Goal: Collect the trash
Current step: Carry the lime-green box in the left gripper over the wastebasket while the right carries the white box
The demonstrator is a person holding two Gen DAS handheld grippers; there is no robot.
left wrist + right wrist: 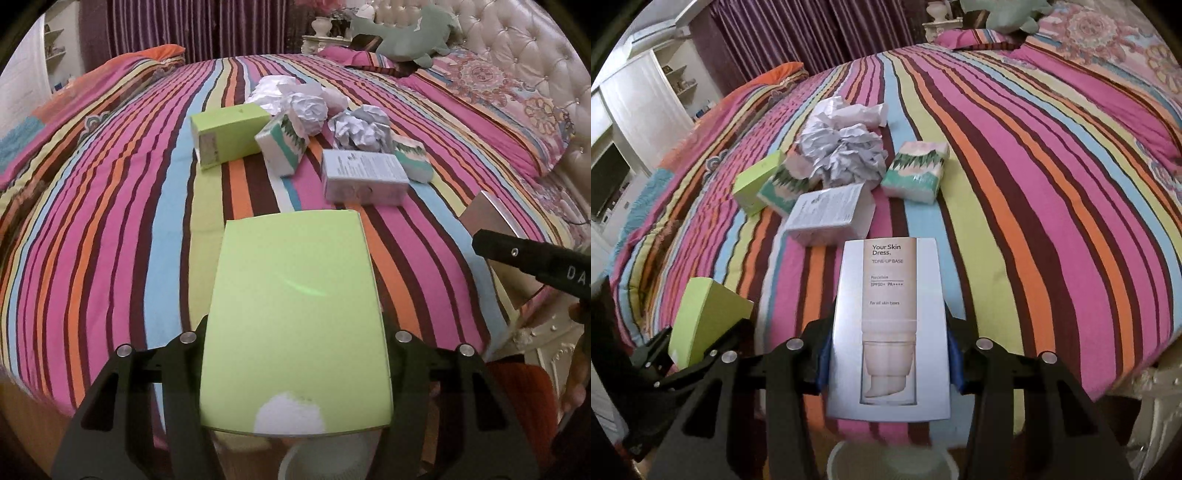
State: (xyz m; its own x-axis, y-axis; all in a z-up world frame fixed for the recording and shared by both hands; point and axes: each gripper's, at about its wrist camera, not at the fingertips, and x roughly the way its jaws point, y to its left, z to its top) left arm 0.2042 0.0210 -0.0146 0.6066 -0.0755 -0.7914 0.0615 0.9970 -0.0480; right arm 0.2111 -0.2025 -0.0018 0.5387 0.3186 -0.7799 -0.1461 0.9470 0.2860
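Observation:
My left gripper [295,343] is shut on a lime-green box [295,314] and holds it above the striped bed [110,221]. My right gripper [889,354] is shut on a silver-white cosmetic box [890,314] printed "Your Skin Dress". In the right wrist view the left gripper [665,354] and its green box [705,317] show at lower left. More trash lies on the bed: another green box [229,134], a white box [364,177], two tissue packs [282,147] [412,157] and crumpled paper balls [360,131].
A white round rim [890,461] shows below both grippers at the bed's near edge. A green plush toy [406,33] and pillows lie by the tufted headboard [517,55]. A white nightstand [546,343] stands at the right, with purple curtains [184,29] behind.

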